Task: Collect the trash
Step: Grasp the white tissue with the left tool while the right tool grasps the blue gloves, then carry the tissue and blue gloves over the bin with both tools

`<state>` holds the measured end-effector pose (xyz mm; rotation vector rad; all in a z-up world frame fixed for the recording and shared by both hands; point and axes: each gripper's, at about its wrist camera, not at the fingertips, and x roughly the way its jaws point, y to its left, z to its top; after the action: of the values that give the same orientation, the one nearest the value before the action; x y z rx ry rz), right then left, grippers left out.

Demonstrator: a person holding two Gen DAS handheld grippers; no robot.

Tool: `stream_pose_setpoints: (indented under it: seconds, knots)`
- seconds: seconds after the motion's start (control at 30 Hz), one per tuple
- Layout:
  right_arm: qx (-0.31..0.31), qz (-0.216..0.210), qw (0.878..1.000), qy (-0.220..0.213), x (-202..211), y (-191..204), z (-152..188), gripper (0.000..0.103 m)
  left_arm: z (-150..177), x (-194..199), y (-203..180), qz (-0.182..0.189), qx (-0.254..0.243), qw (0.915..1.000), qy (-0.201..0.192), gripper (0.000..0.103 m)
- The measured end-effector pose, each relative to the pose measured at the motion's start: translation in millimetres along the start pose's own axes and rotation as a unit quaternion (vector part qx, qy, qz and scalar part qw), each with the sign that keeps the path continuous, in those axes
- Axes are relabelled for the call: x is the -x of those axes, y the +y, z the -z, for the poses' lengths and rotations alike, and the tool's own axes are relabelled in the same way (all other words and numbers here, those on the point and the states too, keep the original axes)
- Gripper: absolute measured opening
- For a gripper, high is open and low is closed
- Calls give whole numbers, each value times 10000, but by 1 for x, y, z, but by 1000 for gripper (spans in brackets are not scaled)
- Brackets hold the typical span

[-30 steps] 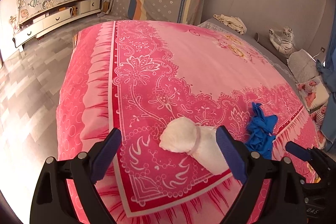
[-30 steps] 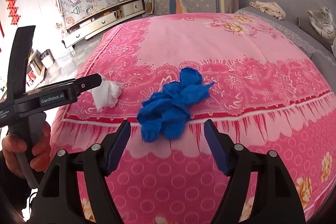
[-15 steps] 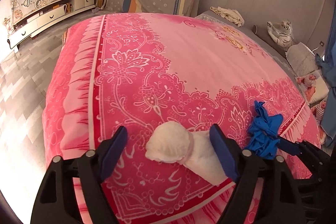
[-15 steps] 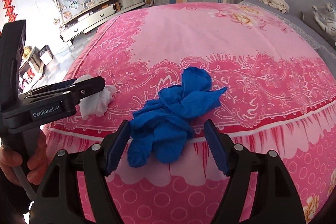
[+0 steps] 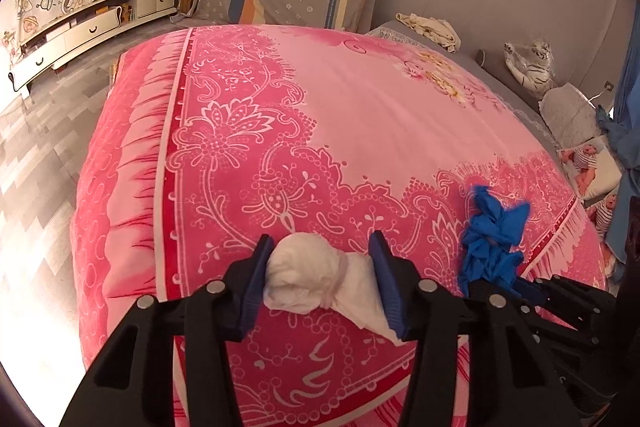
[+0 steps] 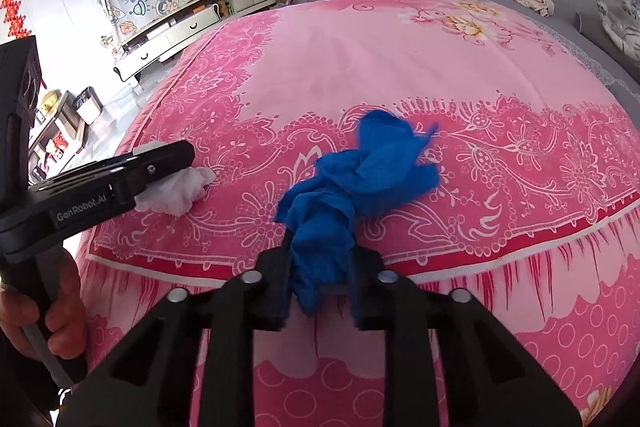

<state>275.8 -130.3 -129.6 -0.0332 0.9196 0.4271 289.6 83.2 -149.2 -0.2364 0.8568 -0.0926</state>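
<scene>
Both grippers closing on soft trash at the bed's near edge

On the pink bedspread (image 5: 360, 99), two pieces of trash lie near the front border. In the left wrist view the white tissue wad (image 5: 316, 277) sits at about 6 o'clock, between the blue pads of the left gripper (image 5: 320, 283). Its jaws have just been closing; the left pad touches the round end of the wad, while the right pad lies against the thin tail, and whether it presses firmly I cannot tell — call it a light grasp on the tissue. The blue gloves (image 6: 352, 195), a crumpled bundle, lie at about 4 o'clock in that view and at the centre of the right wrist view. There the right gripper (image 6: 320, 283) has just clenched on the lower end of the bundle, and its jaws pinch the narrow neck tightly.

Both things look very light and wholly soft. The tissue will crush and may tear or leave its tail behind, so the better hold is across the round, tied-off bulk instead of the loose flap. The gloves are thin, stretchy and somewhat slick — gripped at one end, the rest will dangle and could slide free, so a firm pinch at the bunched middle seems safest. Neither risks damage, though the bedspread could be caught in the jaws
</scene>
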Motion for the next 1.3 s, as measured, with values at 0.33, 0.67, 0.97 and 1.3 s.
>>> stream_pose_setpoints:
  seconds: [0.33, 0.67, 0.97, 1.3]
  knots:
    - [3, 112, 9986, -516, 42, -5, 1, 9, -1, 35, 2, 37, 11, 9994, -337, 46]
    - [-42, 131, 9968, -789, 103, -14, 25, 9, 12, 89, -22, 267, -277, 9964, -752, 46]
    - [-413, 536, 9904, -1203, 165, -43, 56, 9, 25, 145, -70, 787, -714, 9875, -1161, 46]
    - [-1038, 1216, 9726, -1685, 231, -92, 98, 9, 46, 188, -135, 1379, -1324, 9715, -1400, 46]
